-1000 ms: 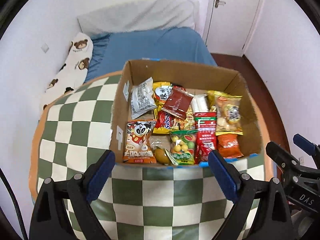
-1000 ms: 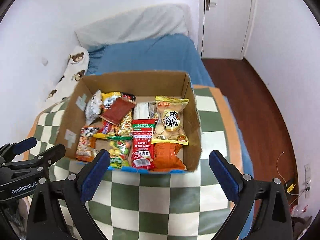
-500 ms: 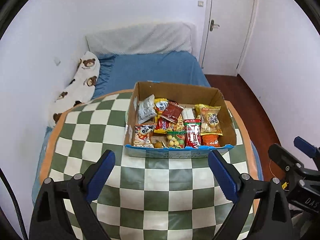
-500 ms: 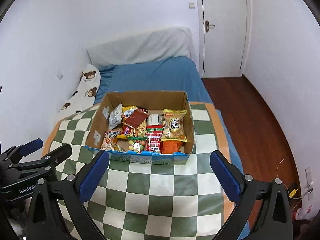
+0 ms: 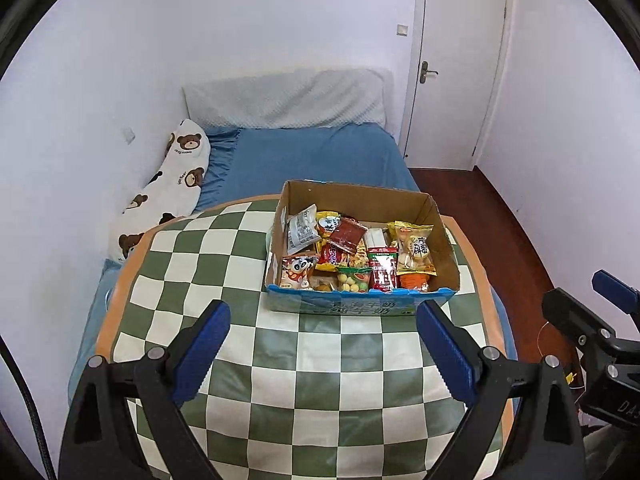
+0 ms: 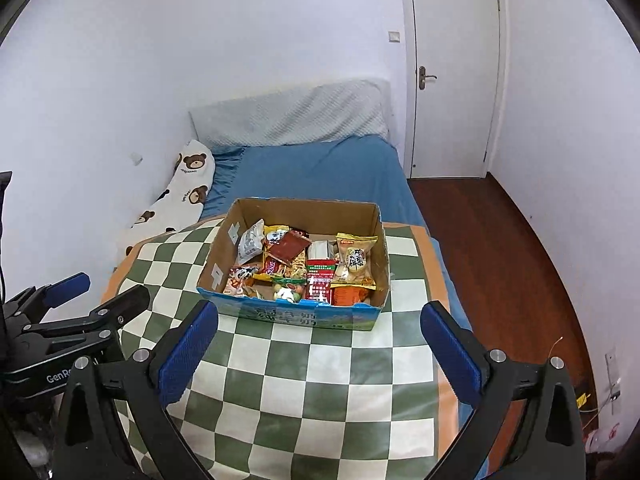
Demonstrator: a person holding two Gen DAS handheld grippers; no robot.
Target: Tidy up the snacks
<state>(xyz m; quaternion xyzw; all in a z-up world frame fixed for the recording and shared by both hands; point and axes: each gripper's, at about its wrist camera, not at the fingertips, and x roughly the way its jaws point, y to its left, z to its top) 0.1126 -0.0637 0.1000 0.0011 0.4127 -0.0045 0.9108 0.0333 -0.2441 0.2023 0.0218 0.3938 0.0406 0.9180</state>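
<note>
On the left, one long bear-print pillow (image 5: pixel 168 196) lies along the wall on the blue bed (image 5: pixel 312 160). One tabletop (image 5: pixel 320 380), covered with a green and white checked cloth, stands before the bed. One cardboard box (image 5: pixel 362 304) sits on its far part, and all the snacks are inside it. I count about ten packets: a panda packet (image 5: pixel 296 273) at the near left corner, a silver packet (image 5: pixel 302 233) behind it, a dark red packet (image 5: pixel 347 235) in the middle, a green packet of round candies (image 5: pixel 354 279), a red and green packet (image 5: pixel 383 266), a yellow packet (image 5: pixel 414 246) and an orange packet (image 5: pixel 416 280) at the right. Several overlap (the exact number is hard to tell).

The left gripper (image 5: pixel 322 354) hovers over the near part of the tabletop, pointing at the box, its blue pads wide apart and holding nothing. The right gripper (image 6: pixel 318 350) does the same beside it, also spread and empty.

The print on the box front is too small to read. One white door (image 5: pixel 460 64) stands at the right.
</note>
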